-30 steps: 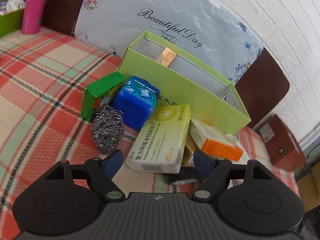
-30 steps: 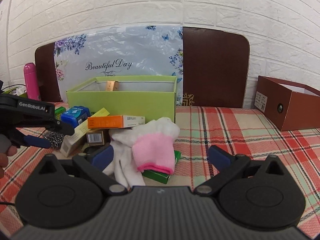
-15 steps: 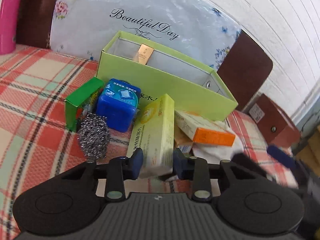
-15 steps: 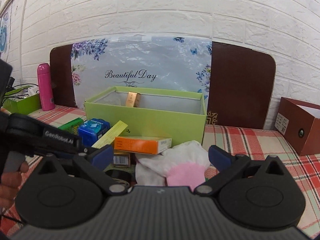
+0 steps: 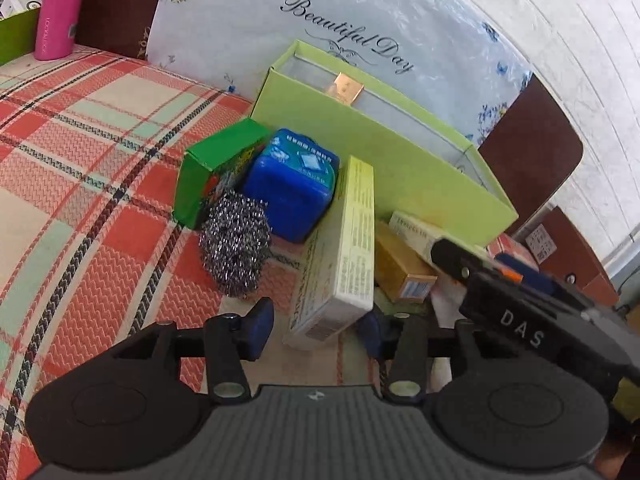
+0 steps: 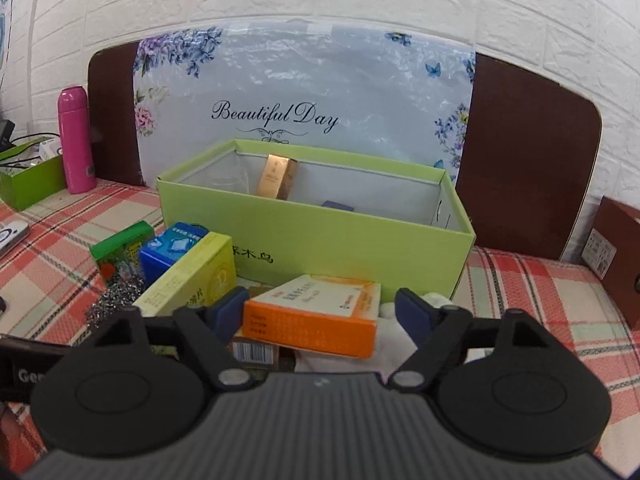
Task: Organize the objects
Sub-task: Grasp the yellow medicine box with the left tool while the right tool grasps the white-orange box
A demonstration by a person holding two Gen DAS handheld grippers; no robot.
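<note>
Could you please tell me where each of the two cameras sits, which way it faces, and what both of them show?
Left wrist: on the left gripper, looking down along its fingers at the yellow-green carton between its opening jaws; the right gripper enters from the right.
Right wrist: on the right gripper, facing the wall, jaws closing around the orange box.
Shared: lime-green box, blue tub, pink bottle.

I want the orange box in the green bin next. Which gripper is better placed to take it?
Right. The right gripper already straddles the orange box, jaws closing. The left gripper is around the yellow box.
</note>
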